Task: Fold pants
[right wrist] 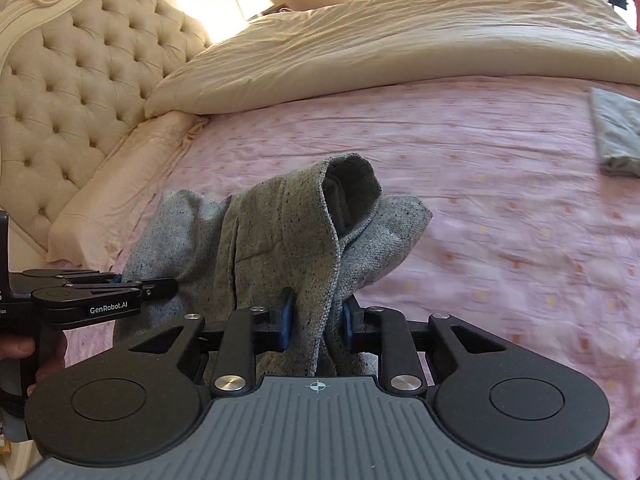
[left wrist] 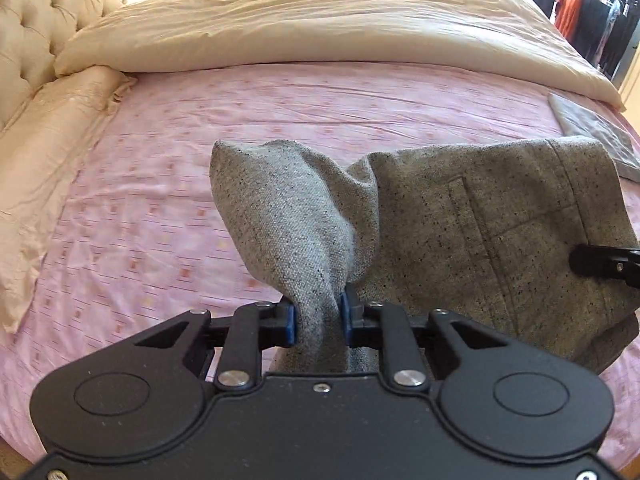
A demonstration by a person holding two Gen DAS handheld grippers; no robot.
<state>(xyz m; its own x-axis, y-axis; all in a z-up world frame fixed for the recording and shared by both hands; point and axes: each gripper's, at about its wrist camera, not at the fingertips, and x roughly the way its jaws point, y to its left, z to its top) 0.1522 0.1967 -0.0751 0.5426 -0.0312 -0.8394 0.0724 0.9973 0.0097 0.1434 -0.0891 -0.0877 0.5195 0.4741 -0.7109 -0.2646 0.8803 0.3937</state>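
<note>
The grey speckled pants [left wrist: 460, 232] hang over the pink bed sheet [left wrist: 160, 200], held up by both grippers. My left gripper [left wrist: 319, 314] is shut on a bunched fold of the pants. My right gripper [right wrist: 316, 316] is shut on another bunched part of the pants [right wrist: 280, 232], near the waistband and pocket. The right gripper's tip [left wrist: 600, 264] shows at the right edge of the left wrist view, on the cloth. The left gripper [right wrist: 160, 286] shows at the left of the right wrist view, gripping the cloth.
A cream duvet [left wrist: 320, 24] is heaped across the far side of the bed. A tufted headboard [right wrist: 80, 80] and cream pillow [left wrist: 52, 152] lie to the left. A folded grey garment [left wrist: 596, 132] lies on the sheet at the right. Clothes hang on a rack [left wrist: 592, 12] far right.
</note>
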